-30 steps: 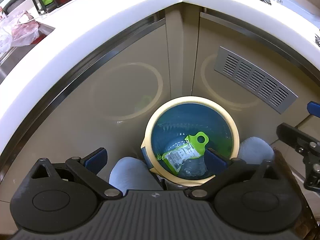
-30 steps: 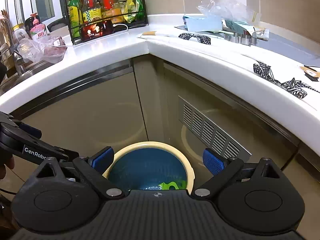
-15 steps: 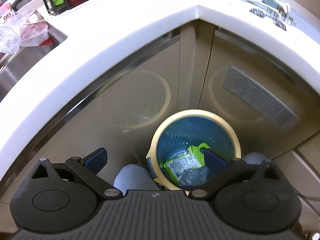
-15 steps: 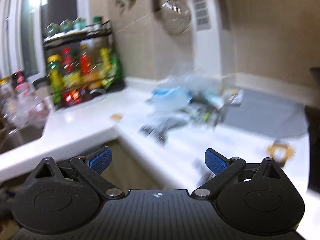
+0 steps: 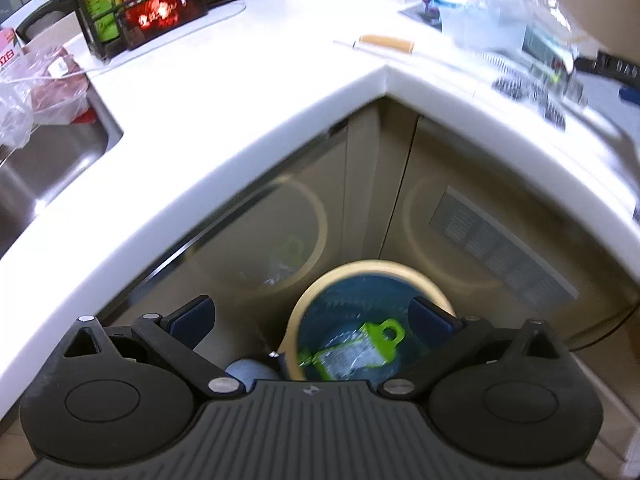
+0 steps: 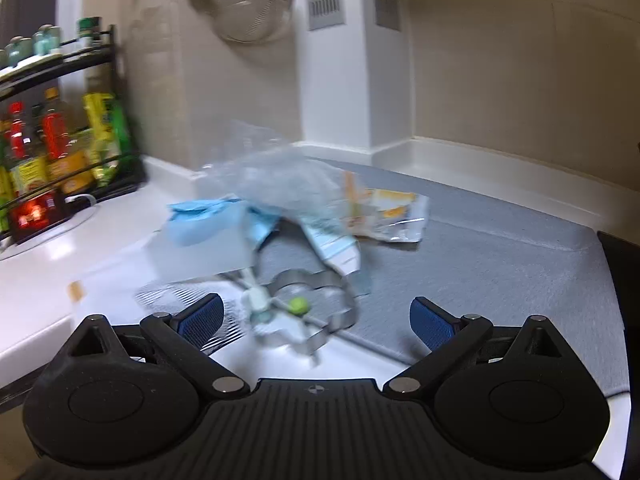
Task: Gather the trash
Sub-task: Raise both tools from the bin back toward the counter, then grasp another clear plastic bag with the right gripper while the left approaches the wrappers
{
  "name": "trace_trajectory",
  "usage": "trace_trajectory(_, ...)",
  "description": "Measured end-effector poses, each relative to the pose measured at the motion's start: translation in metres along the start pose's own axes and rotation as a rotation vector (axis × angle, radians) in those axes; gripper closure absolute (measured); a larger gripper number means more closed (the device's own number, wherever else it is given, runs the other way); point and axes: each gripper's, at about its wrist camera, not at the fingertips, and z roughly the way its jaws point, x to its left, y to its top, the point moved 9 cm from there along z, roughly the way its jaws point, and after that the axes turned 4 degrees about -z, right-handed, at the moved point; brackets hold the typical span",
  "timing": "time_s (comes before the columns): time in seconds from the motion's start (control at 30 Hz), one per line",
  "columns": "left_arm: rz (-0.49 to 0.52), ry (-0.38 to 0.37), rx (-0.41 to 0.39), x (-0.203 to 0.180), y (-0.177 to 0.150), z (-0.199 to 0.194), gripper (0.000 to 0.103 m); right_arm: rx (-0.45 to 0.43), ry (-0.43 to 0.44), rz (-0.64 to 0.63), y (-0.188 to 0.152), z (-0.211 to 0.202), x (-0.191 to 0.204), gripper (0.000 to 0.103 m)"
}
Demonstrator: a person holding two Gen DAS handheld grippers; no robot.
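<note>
Since the earlier frame, the right gripper (image 6: 316, 314) was raised from the bin (image 5: 370, 280) to the counter trash (image 6: 280, 208); both grippers' fingers are apart, empty. Next, a wrapper (image 6: 390, 216) must be grasped.

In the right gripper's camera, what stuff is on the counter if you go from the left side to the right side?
Rack of bottles → light blue packet → metal cookie cutter → orange and white wrapper on the grey mat.
</note>
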Motion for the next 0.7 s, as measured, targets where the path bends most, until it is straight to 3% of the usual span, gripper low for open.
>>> trace_trajectory(0.2,-0.013,-0.012,-0.025,-0.014,0.034,-0.005,0.000,-0.043,-0.002,0.131,0.024,0.024,-0.025,0.003)
trace_trajectory(0.5,0.017,0.004,-0.026,-0.034,0.051,-0.003,0.000,-0.152,0.015,0.019,0.065,0.059,-0.001,0.000)
trace_trajectory(0.63,0.024,0.011,-0.021,-0.037,0.052,0.000,0.000,-0.139,0.044,-0.065,0.073,0.083,0.016,0.001)
trace_trajectory(0.67,0.028,0.012,-0.023,-0.038,0.054,0.001,0.000,-0.136,0.061,-0.088,0.073,0.087,0.019,0.018)
trace_trajectory(0.7,0.031,0.010,-0.025,-0.040,0.056,0.001,0.000,-0.132,0.082,-0.102,0.071,0.089,0.022,0.067)
